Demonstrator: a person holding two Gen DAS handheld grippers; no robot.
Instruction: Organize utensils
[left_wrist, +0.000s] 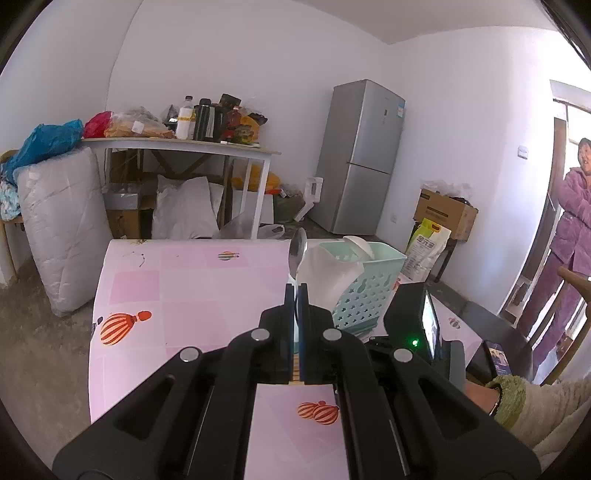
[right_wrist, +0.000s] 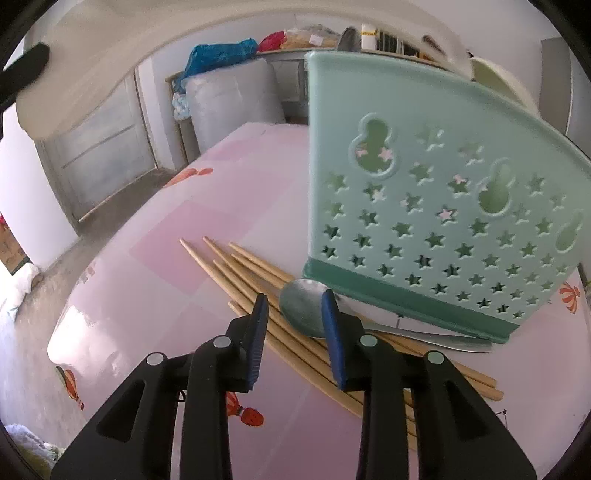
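My left gripper (left_wrist: 295, 290) is shut on the handle of a metal spoon (left_wrist: 297, 245), whose bowl points up above the pink table (left_wrist: 184, 295). Just right of it stands the teal star-cut utensil basket (left_wrist: 369, 291), with a white plastic piece (left_wrist: 325, 273) against it. In the right wrist view my right gripper (right_wrist: 294, 299) is open, low over several wooden chopsticks (right_wrist: 236, 273) and a second metal spoon (right_wrist: 301, 308). These lie on the table (right_wrist: 166, 240) against the foot of the basket (right_wrist: 424, 206). Nothing is pinched between its blue pads (right_wrist: 260, 325).
A phone (left_wrist: 498, 356) lies on the table's right side. Beyond the table are a wrapped quilt bundle (left_wrist: 62, 229), a cluttered white table (left_wrist: 177, 146), a grey fridge (left_wrist: 362, 158) and a cardboard box (left_wrist: 443, 210). A person in pink (left_wrist: 576, 221) stands at the doorway.
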